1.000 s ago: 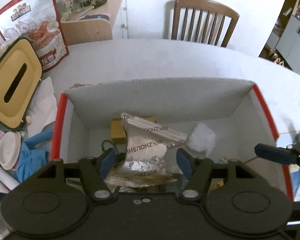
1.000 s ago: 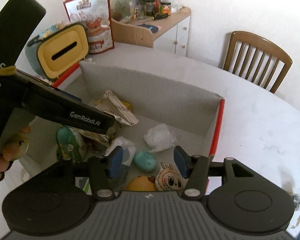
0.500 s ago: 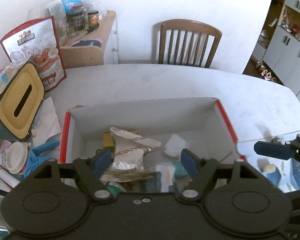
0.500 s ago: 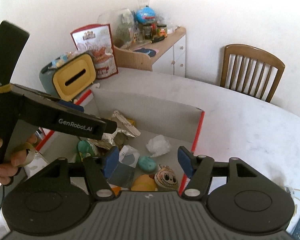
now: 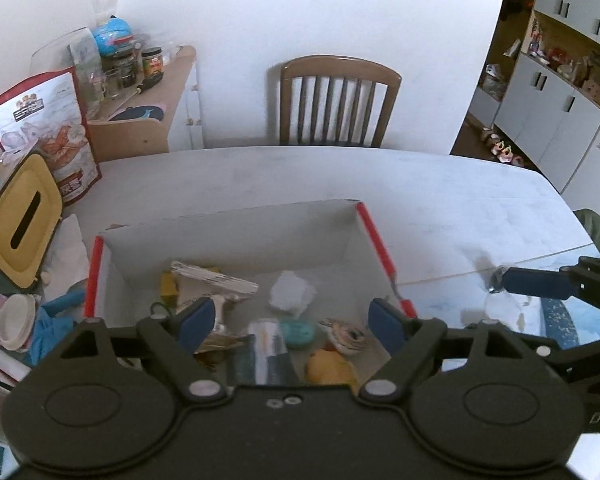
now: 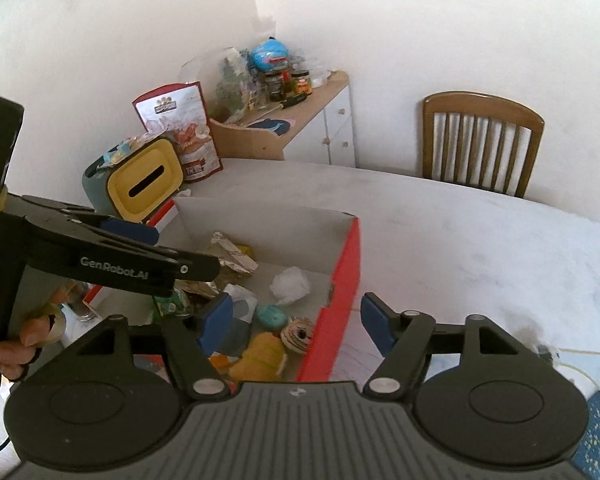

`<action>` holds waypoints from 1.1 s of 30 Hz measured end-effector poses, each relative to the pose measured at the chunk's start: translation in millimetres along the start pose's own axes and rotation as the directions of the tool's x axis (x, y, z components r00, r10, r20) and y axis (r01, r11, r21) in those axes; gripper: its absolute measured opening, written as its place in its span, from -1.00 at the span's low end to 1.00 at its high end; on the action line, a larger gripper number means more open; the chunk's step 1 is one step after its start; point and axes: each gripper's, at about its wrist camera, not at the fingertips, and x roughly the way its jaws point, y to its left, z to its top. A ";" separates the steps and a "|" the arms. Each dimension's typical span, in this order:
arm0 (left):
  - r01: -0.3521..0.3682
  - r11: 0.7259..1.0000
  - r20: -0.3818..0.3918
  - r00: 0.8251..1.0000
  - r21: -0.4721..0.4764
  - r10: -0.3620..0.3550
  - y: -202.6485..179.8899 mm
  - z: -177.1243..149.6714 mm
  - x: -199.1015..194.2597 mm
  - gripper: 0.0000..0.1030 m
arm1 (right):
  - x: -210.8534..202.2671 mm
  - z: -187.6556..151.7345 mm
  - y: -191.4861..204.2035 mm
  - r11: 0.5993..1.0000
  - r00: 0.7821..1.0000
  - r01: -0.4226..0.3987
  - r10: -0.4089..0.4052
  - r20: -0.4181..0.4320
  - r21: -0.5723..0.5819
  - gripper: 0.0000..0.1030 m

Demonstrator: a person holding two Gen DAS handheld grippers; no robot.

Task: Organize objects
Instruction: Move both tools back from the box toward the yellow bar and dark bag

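Both grippers up over the box (image 5: 228,224), L gripper (image 5: 290,322) & R gripper (image 6: 296,322) each spread wide, nothing held; hand (image 6: 18,344) grips L handle.

You can read "GenRobot.AI" in pale letters along the side of the left gripper (image 6: 140,236), seen from the right wrist view. Print on the far-left red snack bag (image 6: 176,128) and the foil packet (image 5: 216,284) is too blurred for you to read.
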 end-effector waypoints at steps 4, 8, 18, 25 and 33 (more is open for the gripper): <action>0.013 1.000 0.005 1.000 0.006 -0.013 -11.9 -3.6 -3.5 0.71 | -11.8 -6.0 -15.1 1.000 1.000 0.006 -0.007 0.010 0.023 0.44; 0.023 1.000 0.010 1.000 0.020 -0.023 -26.0 -5.8 -4.9 0.79 | -22.0 -12.2 -32.8 0.998 0.999 0.019 -0.020 0.025 0.055 0.48; 0.063 0.997 0.038 0.997 0.053 -0.065 -66.3 -14.3 -5.3 0.99 | -45.4 -29.6 -80.6 0.991 0.998 0.047 -0.052 0.039 0.124 0.55; 0.090 0.994 0.041 0.995 0.070 -0.093 -100.9 -16.3 2.3 0.99 | -54.7 -40.9 -113.0 0.985 0.996 0.078 -0.085 0.037 0.157 0.55; 0.124 0.985 0.044 0.990 0.123 -0.130 -150.4 -20.4 14.1 0.99 | -63.4 -53.4 -165.1 0.969 0.988 0.149 -0.154 0.009 0.196 0.55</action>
